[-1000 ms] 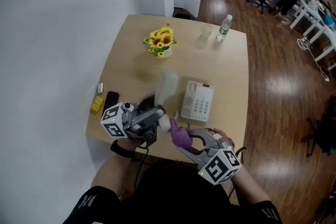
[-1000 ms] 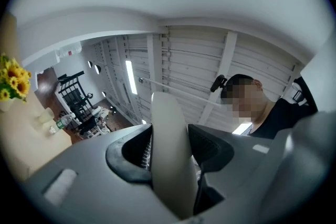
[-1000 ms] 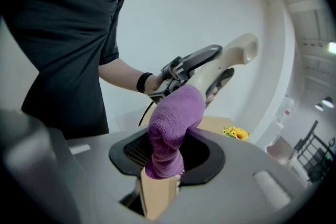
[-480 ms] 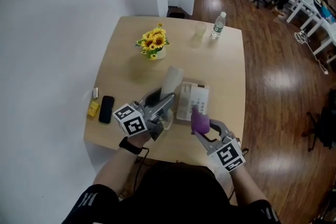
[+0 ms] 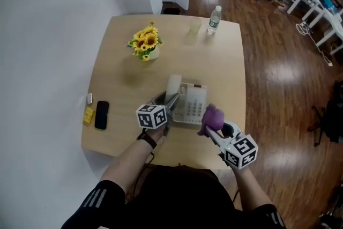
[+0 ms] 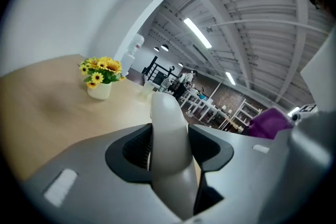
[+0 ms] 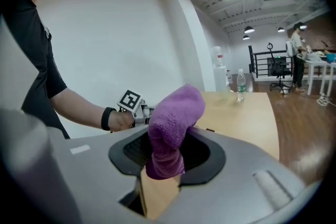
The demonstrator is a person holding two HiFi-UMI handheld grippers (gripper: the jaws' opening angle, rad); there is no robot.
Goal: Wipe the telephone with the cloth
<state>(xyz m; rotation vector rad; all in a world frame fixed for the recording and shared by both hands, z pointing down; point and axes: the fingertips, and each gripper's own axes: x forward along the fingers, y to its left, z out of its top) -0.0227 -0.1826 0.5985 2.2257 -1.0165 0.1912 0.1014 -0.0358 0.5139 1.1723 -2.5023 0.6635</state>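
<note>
The white telephone base (image 5: 191, 104) lies on the wooden table (image 5: 118, 72), its keypad showing. My left gripper (image 5: 169, 103) is shut on the white handset (image 5: 173, 87), holding it upright off the cradle at the base's left edge. In the left gripper view the handset (image 6: 167, 134) fills the gap of the left gripper (image 6: 169, 155). My right gripper (image 5: 212, 127) is shut on a purple cloth (image 5: 213, 116), which hangs at the base's near right corner. The cloth (image 7: 170, 126) sticks up out of the right gripper (image 7: 167, 157). Whether it touches the telephone I cannot tell.
A pot of sunflowers (image 5: 143, 44) stands at the far left. A water bottle (image 5: 214, 19) and a clear glass (image 5: 194, 27) are at the far edge. A black mobile phone (image 5: 101, 115) and a yellow item (image 5: 88, 115) lie near the left edge.
The right gripper has carried the cloth forward from the table's near edge to the telephone's right side. The left gripper has brought the handset closer to the base.
</note>
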